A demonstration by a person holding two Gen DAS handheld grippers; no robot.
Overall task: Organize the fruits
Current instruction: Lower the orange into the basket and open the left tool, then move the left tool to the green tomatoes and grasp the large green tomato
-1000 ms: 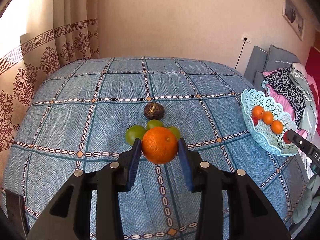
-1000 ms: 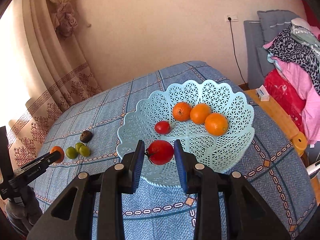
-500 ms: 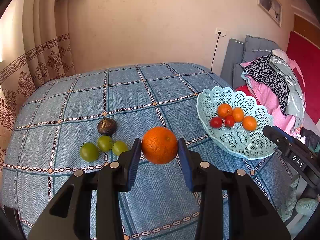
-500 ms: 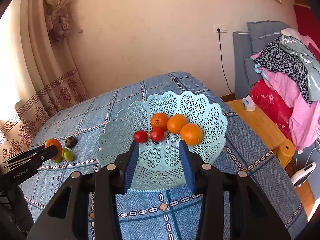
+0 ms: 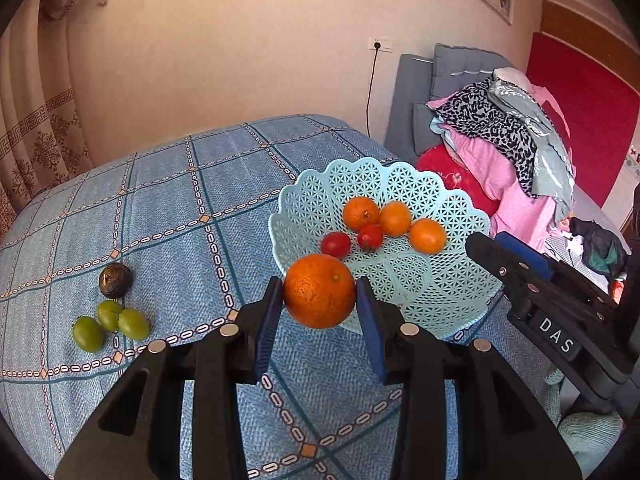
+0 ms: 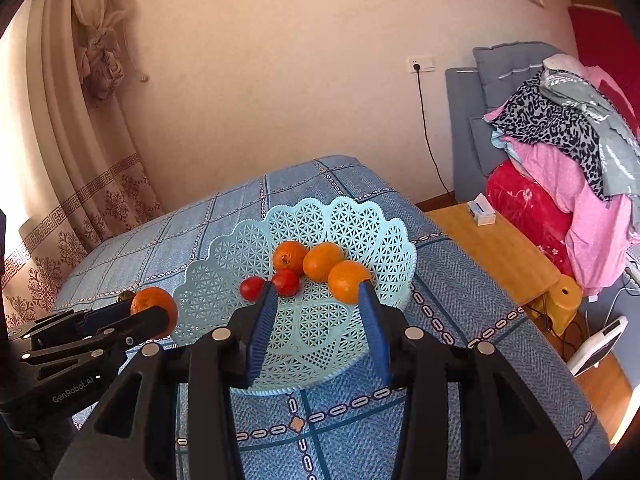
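The big orange (image 5: 319,290) sits between the two blue pads of the left gripper (image 5: 319,300), which squeeze it on both sides. It is up in the air, just at the near left edge of the basket (image 5: 452,304). In the right wrist view the same orange (image 6: 154,307) shows at 9 o'clock from the basket (image 6: 356,224).

Inside the basket lie three small oranges (image 5: 394,218) and two red tomatoes (image 5: 335,244), all close together.

The right gripper (image 6: 318,320) holds nothing. Its fingers are spread wide, above the near side of the basket.

On the blue bed cover (image 5: 168,216), at 9 o'clock from the big orange, three green fruits (image 5: 110,322) touch each other. A dark round fruit (image 5: 115,279) sits just behind them.

At 2 o'clock from the basket is a pile of clothes (image 5: 504,140).
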